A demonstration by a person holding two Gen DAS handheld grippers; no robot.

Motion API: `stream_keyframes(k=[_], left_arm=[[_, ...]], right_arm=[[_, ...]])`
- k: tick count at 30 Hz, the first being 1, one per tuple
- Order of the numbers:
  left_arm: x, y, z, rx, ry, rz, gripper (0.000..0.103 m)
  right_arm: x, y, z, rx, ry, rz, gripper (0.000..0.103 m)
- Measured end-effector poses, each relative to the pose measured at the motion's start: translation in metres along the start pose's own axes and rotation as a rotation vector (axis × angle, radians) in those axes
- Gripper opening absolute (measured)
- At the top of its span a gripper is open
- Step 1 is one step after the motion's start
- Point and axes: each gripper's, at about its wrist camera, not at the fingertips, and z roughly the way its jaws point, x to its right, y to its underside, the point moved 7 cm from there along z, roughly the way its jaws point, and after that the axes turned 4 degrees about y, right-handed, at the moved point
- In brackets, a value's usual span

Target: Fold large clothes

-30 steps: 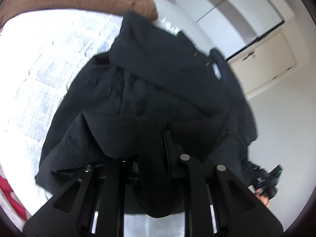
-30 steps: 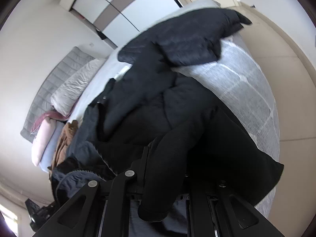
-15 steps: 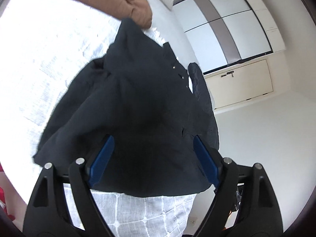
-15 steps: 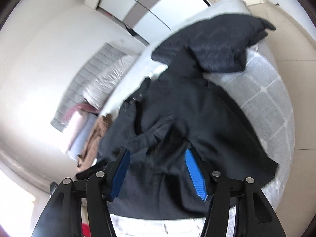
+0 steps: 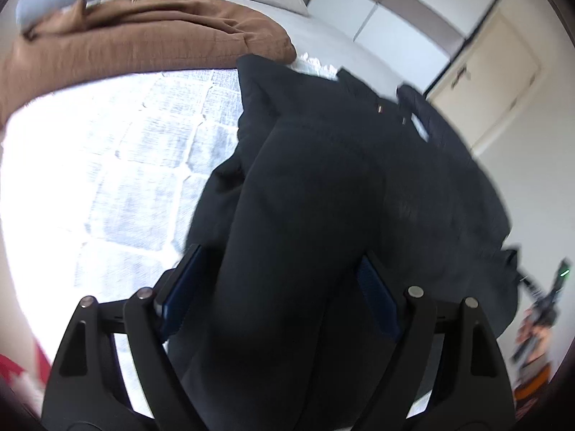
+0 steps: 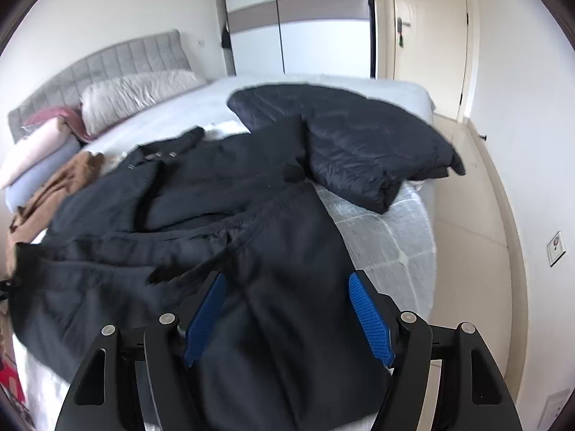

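Likely a home bedroom: bed (image 6: pixel 395 237), pillows (image 6: pixel 136 93), wardrobe (image 6: pixel 298 18).

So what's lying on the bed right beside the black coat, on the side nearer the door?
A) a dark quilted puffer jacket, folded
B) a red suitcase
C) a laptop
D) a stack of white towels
A: in the right wrist view a dark quilted puffer jacket lies folded on the bed, its edge overlapping the black coat spread in front of the open right hand-held gripper.
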Motion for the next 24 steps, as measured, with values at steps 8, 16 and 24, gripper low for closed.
stream_keyframes(k=[8, 16, 24], left_arm=[[0.012, -0.002, 0.013, 0.004, 0.027, -0.025, 0.054], [0.041, -0.006, -0.003, 0.043, -0.018, 0.091, 0.018], [0.061, -0.021, -0.048, 0.198, -0.046, 0.109, 0.013]], right_arm=[[0.020, 0.011, 0.034, -0.044, -0.099, 0.192, 0.038], [0.016, 0.004, -0.006, 0.082, -0.022, 0.151, 0.006], [0.012, -0.027, -0.047, 0.237, 0.026, 0.230, 0.006]])
